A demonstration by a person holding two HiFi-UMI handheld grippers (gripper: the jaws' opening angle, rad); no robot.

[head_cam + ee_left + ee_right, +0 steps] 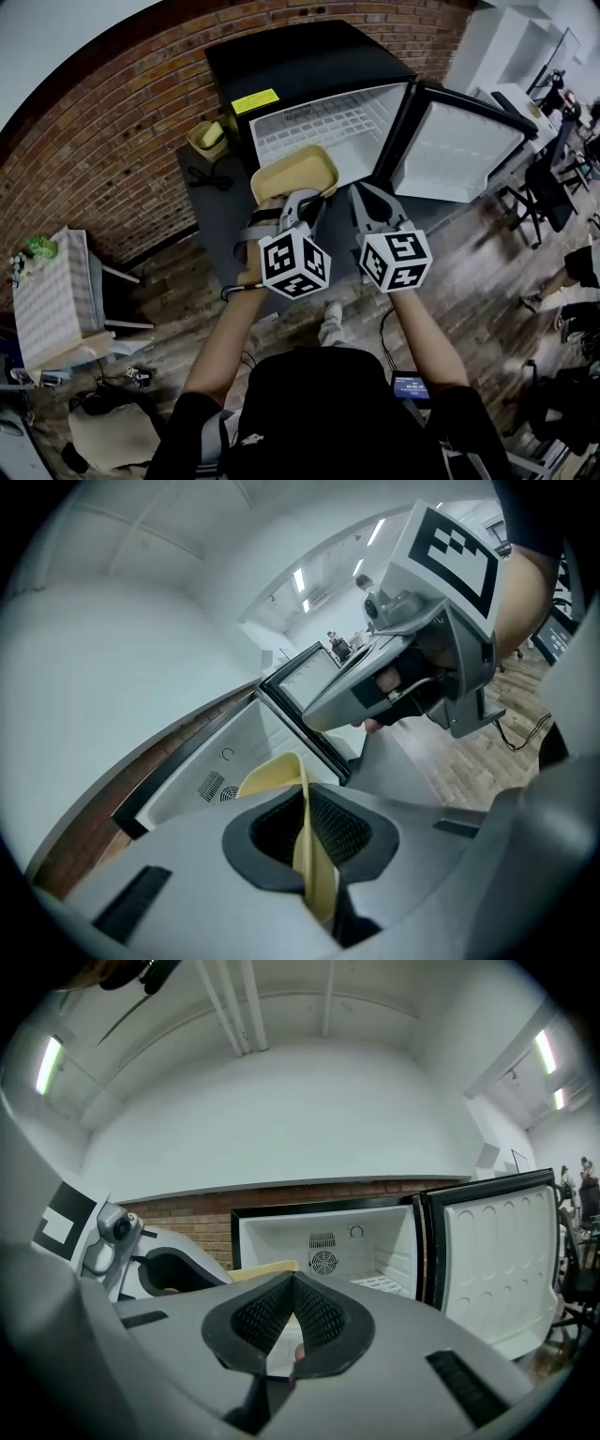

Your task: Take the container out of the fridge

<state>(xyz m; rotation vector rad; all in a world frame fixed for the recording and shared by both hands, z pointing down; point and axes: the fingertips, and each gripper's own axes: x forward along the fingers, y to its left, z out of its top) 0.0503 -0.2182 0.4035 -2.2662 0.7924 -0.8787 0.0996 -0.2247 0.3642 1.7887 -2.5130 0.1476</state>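
A shallow yellow container hangs in front of the open black mini fridge, just outside its white interior. My left gripper is shut on the container's near rim. In the left gripper view, the thin yellow wall stands pinched between the pads. My right gripper floats beside it on the right, shut with nothing in it; its pads meet in the right gripper view. That view also shows the container's edge and the fridge's empty cavity.
The fridge door swings open to the right. A low dark table left of the fridge carries a small yellow object and a black cable. A white cabinet stands far left; chairs and a person are at right.
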